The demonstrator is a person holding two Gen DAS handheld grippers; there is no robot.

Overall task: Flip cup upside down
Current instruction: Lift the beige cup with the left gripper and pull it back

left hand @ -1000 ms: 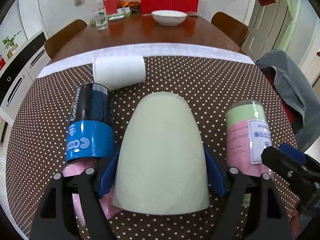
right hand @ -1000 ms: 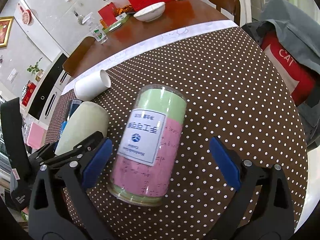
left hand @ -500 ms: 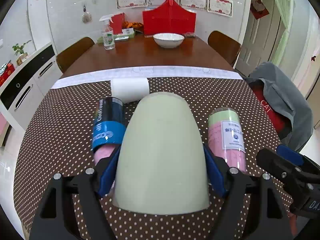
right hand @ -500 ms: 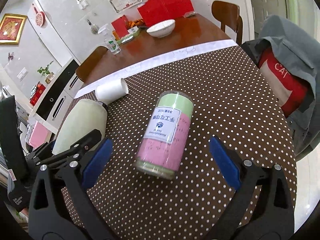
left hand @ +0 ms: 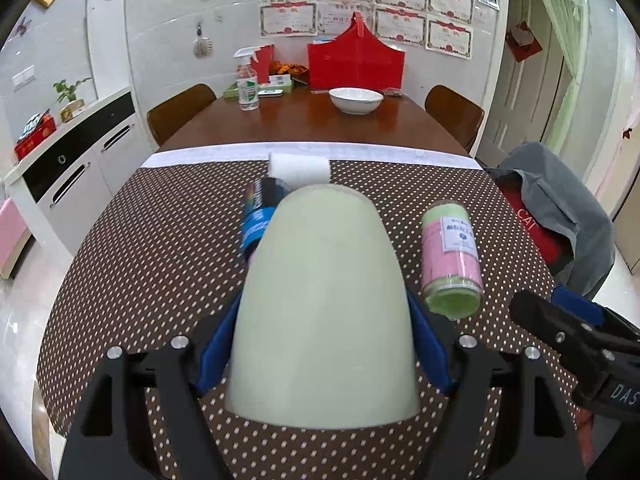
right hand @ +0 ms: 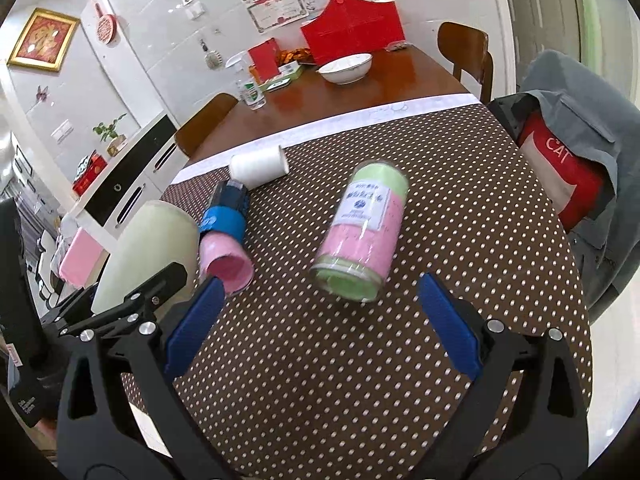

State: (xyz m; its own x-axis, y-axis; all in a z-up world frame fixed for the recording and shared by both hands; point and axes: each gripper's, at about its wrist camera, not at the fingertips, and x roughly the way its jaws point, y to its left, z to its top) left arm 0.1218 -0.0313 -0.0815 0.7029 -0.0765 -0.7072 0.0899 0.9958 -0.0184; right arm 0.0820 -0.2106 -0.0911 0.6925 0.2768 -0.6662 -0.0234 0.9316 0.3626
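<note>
1. Cups and cylinders: four in all. One pale green cup (left hand: 324, 312), one black, blue and pink cup (right hand: 226, 228), one white cup (right hand: 259, 166), and one clear jar with a pink and green filling (right hand: 362, 236).
2. Left gripper (left hand: 322, 344): its blue pads press on both sides of the pale green cup, which is clamped and held off the dotted tablecloth (left hand: 152, 248). The closed bottom of the cup points far, the wide rim near.
3. Right gripper (right hand: 320, 328): its two blue pads stand wide apart, with nothing between them; it hangs over the cloth near the jar.
4. Lying items: the black, blue and pink cup lies on its side left of the held cup, its pink mouth toward the near edge. The white cup lies on its side at the far edge of the cloth. The jar lies on its side to the right, well apart from the others.
5. Background: one white bowl (left hand: 356, 100), one spray bottle (left hand: 247, 86) and one red box (left hand: 354, 66) on the wooden table (left hand: 304, 124); two chairs flank it.
6. Change from one second earlier: both cameras sit higher and farther back, so the lying items look smaller and more of the far wall shows. The grip on the pale green cup is unchanged, and the right tongs remain apart.
</note>
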